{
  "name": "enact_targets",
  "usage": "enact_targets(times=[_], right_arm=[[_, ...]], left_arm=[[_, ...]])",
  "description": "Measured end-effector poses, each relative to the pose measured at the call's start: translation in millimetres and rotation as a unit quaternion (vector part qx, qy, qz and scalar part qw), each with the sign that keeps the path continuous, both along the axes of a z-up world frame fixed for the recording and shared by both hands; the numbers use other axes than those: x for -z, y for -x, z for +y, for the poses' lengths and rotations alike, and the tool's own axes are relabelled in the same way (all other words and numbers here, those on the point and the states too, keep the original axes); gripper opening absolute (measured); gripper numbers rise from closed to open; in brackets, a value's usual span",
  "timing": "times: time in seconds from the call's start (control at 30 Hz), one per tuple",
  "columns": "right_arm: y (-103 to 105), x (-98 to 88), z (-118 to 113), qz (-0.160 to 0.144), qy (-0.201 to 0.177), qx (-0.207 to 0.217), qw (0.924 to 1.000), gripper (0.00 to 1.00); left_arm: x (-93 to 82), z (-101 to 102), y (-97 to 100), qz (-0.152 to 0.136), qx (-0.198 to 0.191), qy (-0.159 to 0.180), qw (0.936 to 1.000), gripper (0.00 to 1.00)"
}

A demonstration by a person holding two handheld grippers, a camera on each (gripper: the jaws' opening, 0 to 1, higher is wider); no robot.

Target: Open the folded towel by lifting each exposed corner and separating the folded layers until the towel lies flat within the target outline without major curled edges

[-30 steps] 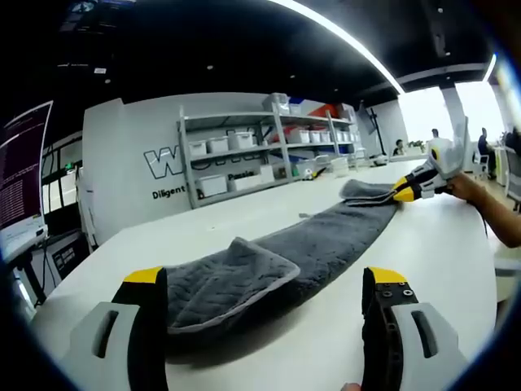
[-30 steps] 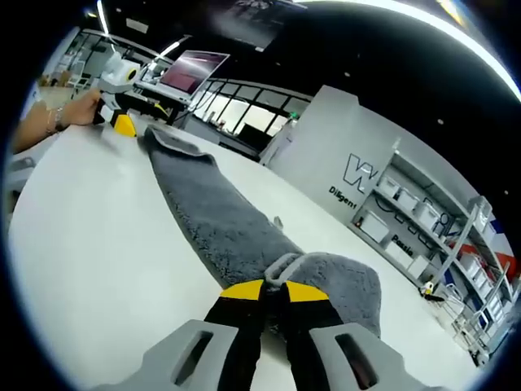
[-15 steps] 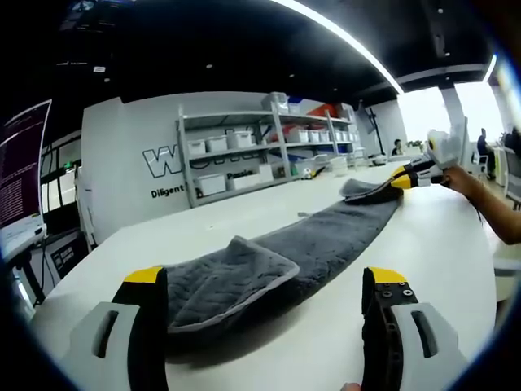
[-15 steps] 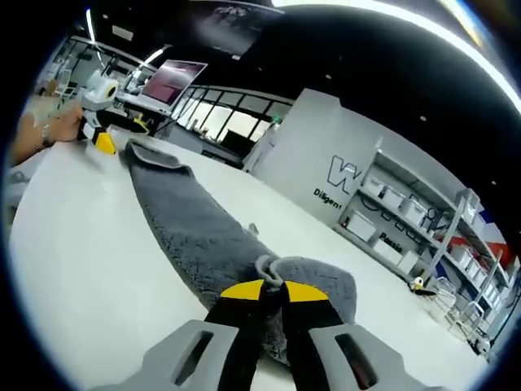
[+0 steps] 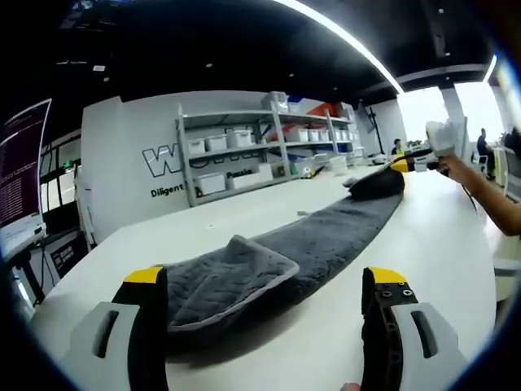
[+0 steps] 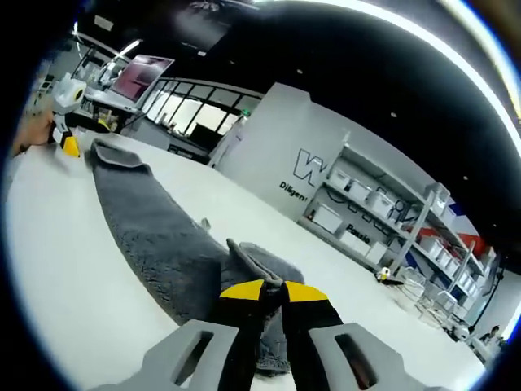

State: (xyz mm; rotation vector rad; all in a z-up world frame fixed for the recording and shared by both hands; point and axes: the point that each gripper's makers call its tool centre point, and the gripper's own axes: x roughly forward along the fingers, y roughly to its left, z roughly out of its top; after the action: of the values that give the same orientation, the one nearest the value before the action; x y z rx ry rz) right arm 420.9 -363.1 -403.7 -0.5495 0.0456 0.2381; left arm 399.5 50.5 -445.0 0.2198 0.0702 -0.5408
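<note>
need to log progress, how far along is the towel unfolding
Done: the grey towel is stretched into a long strip across the white table. In hand: the right gripper is shut on the towel's far end, raised off the table. Left: the near end is folded over between the left gripper's open jaws; no outline is visible.

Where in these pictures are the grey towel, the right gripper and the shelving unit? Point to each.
grey towel [image 5: 313, 244]: left gripper view, its long middle stretch.
right gripper [image 6: 272, 288]: right gripper view, yellow tips pinching the towel.
shelving unit [image 5: 244, 155]: left gripper view, middle shelf.

Bright indoor scene, curved ceiling light strip [image 5: 342, 37] glared overhead, windows [image 5: 427, 110] blown out, white desk [image 5: 244, 216] evenly lit, strong fisheye bending, soft edges.
</note>
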Motion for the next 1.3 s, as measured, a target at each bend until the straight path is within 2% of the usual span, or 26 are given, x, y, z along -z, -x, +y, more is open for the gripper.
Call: enact_targets(times=[0.33, 0.6, 0.97, 1.3], right_arm=[[-1.3, -12.8, -46.2, -0.013, -0.013, 0.063, 0.9978, 0.04], [-6.3, -6.5, -84.8, 0.001, -0.022, 0.111, 0.9935, 0.04], [-6.5, 9.2, -125.4, 0.02, -0.034, 0.151, 0.9877, 0.04], [-12.1, 15.6, -151.4, 0.014, -0.039, 0.182, 0.9825, 0.04]], left_arm=[[0.3, 0.2, -1.0, 0.002, 0.001, 0.001, 1.0, 0.97], [0.9, 0.3, 0.2, 0.003, 0.0, 0.001, 1.0, 0.97], [1.6, 0.7, -0.3, 0.003, 0.0, 0.001, 1.0, 0.97], [2.5, 0.4, 0.8, 0.005, -0.001, 0.0, 1.0, 0.97]])
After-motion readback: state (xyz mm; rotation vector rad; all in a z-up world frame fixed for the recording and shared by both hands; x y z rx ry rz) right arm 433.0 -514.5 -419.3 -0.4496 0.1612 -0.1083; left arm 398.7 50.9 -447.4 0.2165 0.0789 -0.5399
